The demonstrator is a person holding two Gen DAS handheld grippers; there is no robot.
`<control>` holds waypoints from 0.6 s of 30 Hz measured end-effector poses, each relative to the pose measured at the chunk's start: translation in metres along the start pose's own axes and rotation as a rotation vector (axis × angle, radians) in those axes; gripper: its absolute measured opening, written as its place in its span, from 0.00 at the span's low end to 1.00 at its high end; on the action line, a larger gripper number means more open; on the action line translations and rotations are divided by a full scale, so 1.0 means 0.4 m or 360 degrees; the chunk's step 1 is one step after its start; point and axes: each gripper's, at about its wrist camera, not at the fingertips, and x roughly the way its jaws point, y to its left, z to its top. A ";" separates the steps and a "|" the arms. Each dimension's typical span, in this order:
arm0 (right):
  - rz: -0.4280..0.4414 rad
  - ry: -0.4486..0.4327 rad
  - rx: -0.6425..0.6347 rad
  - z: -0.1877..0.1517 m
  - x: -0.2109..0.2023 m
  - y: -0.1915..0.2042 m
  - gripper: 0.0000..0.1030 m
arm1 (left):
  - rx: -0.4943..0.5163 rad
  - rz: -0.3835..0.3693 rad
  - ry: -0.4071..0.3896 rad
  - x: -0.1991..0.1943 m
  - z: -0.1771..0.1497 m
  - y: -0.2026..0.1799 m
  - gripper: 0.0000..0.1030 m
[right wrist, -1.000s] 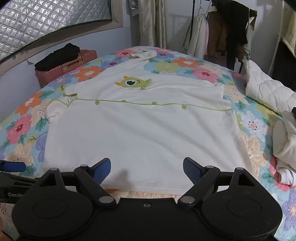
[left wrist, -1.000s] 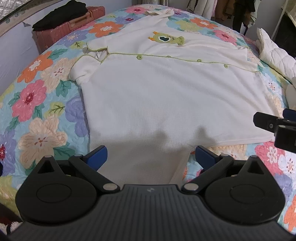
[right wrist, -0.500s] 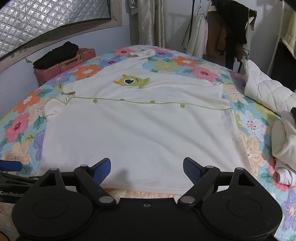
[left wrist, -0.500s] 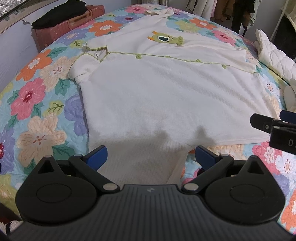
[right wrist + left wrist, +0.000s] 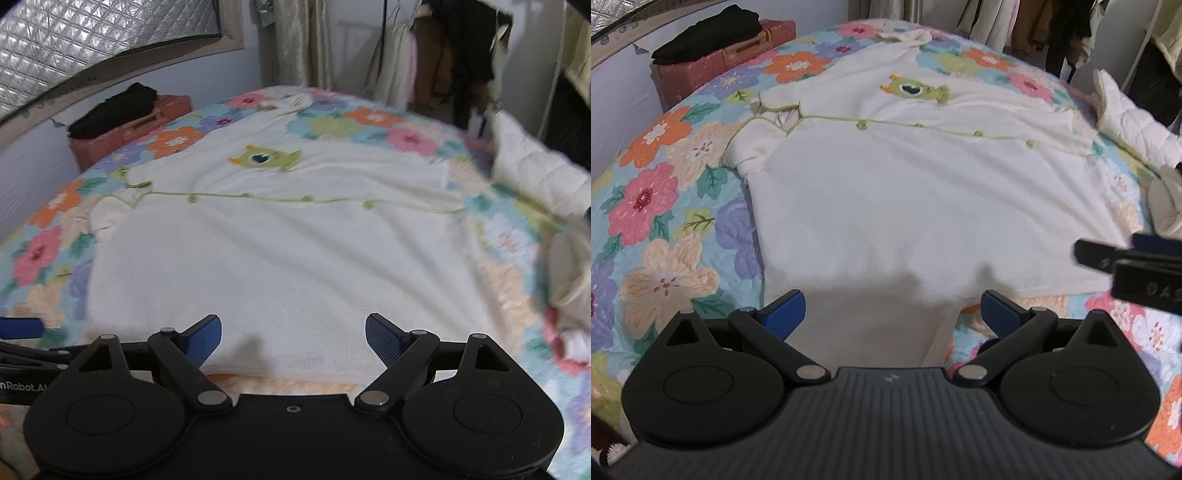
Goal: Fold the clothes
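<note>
- The cream button-up shirt [image 5: 923, 206] lies spread flat on the floral quilt [image 5: 665, 206], filling the middle of both views, its green monster patch [image 5: 916, 88] toward the upper centre and its near sleeve running down to the bottom centre of the left wrist view.
- Over the last second both cameras have lifted and tilted a little — the right wrist view now shows more wall and hanging clothes at the top and is motion-blurred.
- The left gripper [image 5: 892, 314] has its fingers spread wide over the sleeve, holding nothing.
- The right gripper [image 5: 293, 339] is equally wide and empty, above the near hem.
- Judgement: no fold has begun — the grippers seem to be repositioning for a first grasp.
</note>
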 end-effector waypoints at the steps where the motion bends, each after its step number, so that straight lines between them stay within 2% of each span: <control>1: 0.0035 0.0007 0.0023 -0.002 0.008 -0.006 0.86 | -0.0008 -0.0012 -0.0012 -0.005 0.002 0.002 1.00; 7: -0.0006 0.0027 -0.0001 -0.006 0.022 0.002 0.86 | 0.0000 0.0009 -0.0023 -0.006 0.004 0.010 1.00; 18: 0.0027 0.0016 -0.0061 0.018 0.043 0.003 0.86 | 0.0046 -0.0010 -0.0045 -0.002 0.007 0.032 1.00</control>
